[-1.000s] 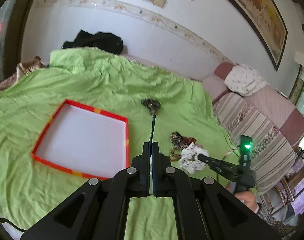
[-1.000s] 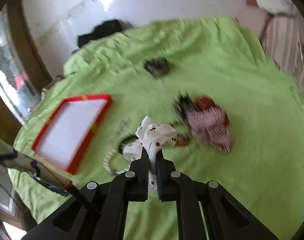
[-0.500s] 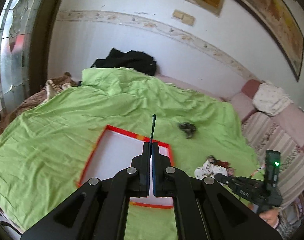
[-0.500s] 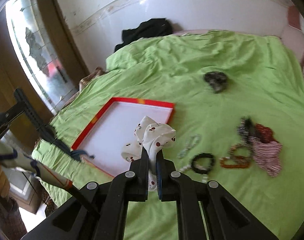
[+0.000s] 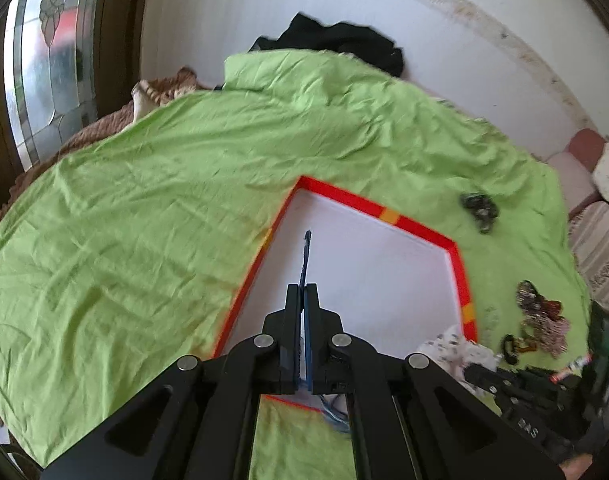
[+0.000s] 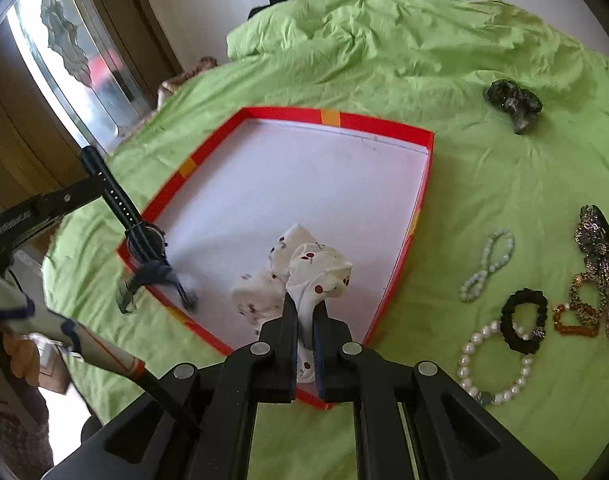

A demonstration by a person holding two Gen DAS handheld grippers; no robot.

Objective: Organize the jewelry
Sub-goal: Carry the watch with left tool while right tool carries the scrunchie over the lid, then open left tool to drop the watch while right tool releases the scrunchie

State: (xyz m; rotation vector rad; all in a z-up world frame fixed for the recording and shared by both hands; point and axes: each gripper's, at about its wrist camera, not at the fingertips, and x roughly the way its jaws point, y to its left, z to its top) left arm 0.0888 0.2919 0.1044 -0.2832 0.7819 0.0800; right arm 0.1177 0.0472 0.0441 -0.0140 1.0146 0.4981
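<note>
A rumpled green bedsheet [image 6: 484, 184] against a white wall carries the red-rimmed tray [image 6: 384, 124], over which the right gripper [image 6: 304, 312] clamps a cherry-print scrunchie [image 6: 316, 268] and the left gripper [image 5: 303, 292] pinches a dark watch [image 6: 144, 240], its lower strap blurred.

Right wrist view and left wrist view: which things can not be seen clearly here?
- Watch, right wrist view: its lower strap end is motion-blurred; in the left wrist view only the strap edge shows.
- White cherry-print scrunchie: its lower part hides between the right gripper fingers.
- Bracelet pile, left wrist view: too small and blurred to count.
</note>
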